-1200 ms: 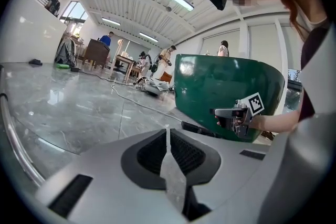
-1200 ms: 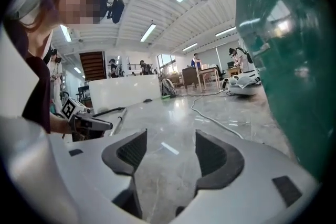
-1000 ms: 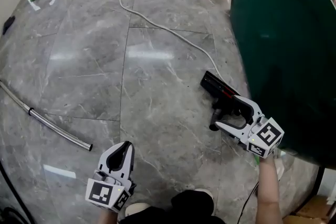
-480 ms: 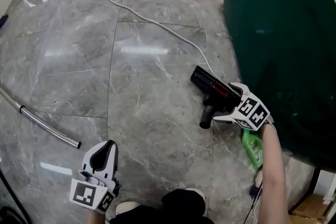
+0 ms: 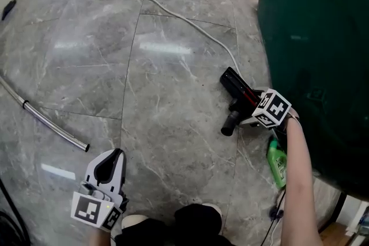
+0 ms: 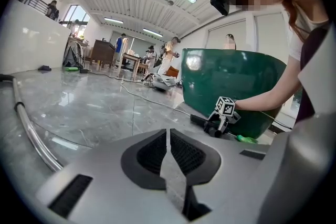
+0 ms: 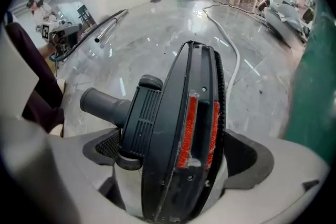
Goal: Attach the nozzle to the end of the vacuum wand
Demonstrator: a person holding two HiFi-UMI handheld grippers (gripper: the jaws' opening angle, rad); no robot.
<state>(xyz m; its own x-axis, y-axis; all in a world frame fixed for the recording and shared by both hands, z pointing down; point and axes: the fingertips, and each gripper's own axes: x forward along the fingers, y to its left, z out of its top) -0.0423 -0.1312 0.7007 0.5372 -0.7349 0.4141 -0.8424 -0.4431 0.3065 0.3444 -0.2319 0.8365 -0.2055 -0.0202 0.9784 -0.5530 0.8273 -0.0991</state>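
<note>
The black vacuum nozzle [image 5: 236, 88] with red brush strips lies on the grey floor beside the green tub, its round neck [image 5: 229, 124] toward me. My right gripper [image 5: 249, 111] points steeply down over it. Its jaws have just been opening and stand wide, with the nozzle [image 7: 178, 128] between them and a gap at the right pad. The chrome wand [image 5: 52, 127] lies far left on the floor, also seen low left in the left gripper view [image 6: 31, 134]. My left gripper [image 5: 114, 154] hovers near my feet, shut and empty [image 6: 168, 136].
A large dark green tub [image 5: 323, 55] fills the right side. A white cable [image 5: 184, 20] runs across the floor from the back to the nozzle. A green bottle [image 5: 277, 161] lies under my right forearm. People and benches stand far off.
My right gripper has dropped and tipped downward onto the nozzle, so its jaws now straddle it. The left gripper has stayed about where it was.
</note>
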